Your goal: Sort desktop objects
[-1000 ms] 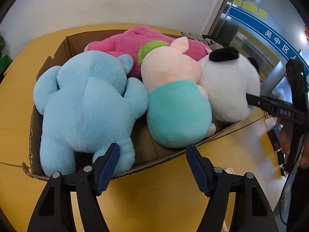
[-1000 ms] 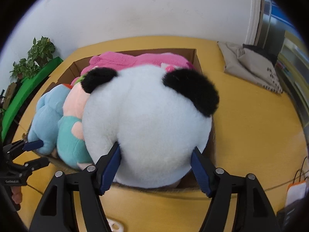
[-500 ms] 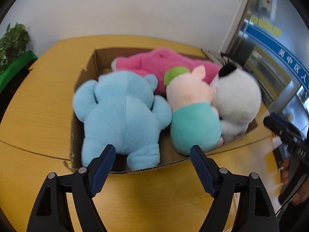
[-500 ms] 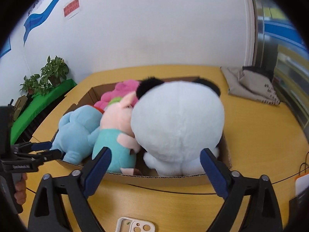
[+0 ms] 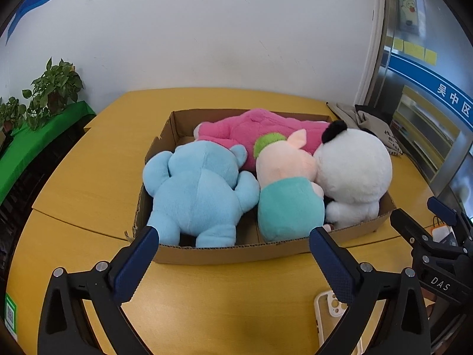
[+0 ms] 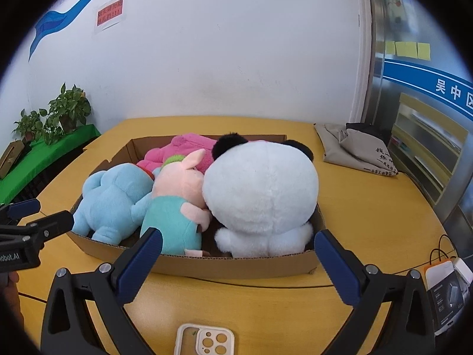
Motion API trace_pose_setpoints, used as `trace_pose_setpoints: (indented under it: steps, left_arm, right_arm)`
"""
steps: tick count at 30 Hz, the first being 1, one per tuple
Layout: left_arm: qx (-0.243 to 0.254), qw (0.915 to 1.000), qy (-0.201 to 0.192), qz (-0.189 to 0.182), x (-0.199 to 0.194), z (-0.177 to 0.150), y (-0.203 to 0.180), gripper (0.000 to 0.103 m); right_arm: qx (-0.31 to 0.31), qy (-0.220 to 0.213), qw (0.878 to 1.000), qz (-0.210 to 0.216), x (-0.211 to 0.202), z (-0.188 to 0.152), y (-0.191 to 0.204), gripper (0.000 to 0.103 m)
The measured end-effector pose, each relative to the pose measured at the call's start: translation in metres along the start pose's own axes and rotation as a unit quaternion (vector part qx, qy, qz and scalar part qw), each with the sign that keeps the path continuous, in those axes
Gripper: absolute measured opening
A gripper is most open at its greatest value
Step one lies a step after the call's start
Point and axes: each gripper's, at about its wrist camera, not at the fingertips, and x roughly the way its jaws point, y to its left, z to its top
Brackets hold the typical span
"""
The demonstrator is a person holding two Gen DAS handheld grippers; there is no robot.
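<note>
Left gripper point(image 5: 233, 254): we see it wide, just opened, empty.
Right gripper point(image 6: 238, 254): same.
Toys: blue point(image 5: 198, 195), pig point(image 5: 288, 195), panda point(image 6: 263, 201), pink point(image 5: 260, 133) packed in box point(image 5: 236, 254) at table point(image 5: 97, 159) centre, probably sorted.
Phone case point(image 6: 205, 340): near table edge.

We face a white wall point(image 6: 221, 59) bearing a red notice point(image 6: 110, 12) and a blue stripe point(image 6: 63, 11). Potted plants point(image 5: 54, 88) stand on a green-covered ledge point(image 5: 35, 145) left of our yellow table point(image 6: 369, 207).

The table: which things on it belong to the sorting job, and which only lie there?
Belong to the job:
cardboard box
blue plush
pink pig plush
magenta plush
panda plush

Only lying there:
phone case
grey cloth bag
small packages
</note>
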Motion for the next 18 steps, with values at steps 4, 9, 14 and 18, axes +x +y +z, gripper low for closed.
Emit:
trace_pose_setpoints:
  steps: [4,9,14,18]
  left_arm:
    - [-0.008,0.9999,0.004,-0.006,-0.0008,-0.0033,0.0001,0.103]
    - [-0.006,0.9999,0.004,-0.009,-0.0014,-0.0045,-0.0022,0.103]
    - [-0.001,0.9999,0.006,-0.014,-0.0014,-0.0057,-0.0066,0.103]
    - [-0.002,0.9998,0.009,-0.016,-0.0017,-0.0063,-0.0075,0.103]
  right_arm:
    - [-0.002,0.001,1.0,-0.004,-0.0034,-0.0031,-0.0006,0.102]
    - [-0.003,0.003,1.0,-0.002,-0.0058,-0.0042,-0.0006,0.103]
    - [-0.003,0.004,1.0,-0.003,-0.0069,-0.0046,-0.0013,0.103]
    - [-0.003,0.006,1.0,-0.002,-0.0075,-0.005,-0.0006,0.103]
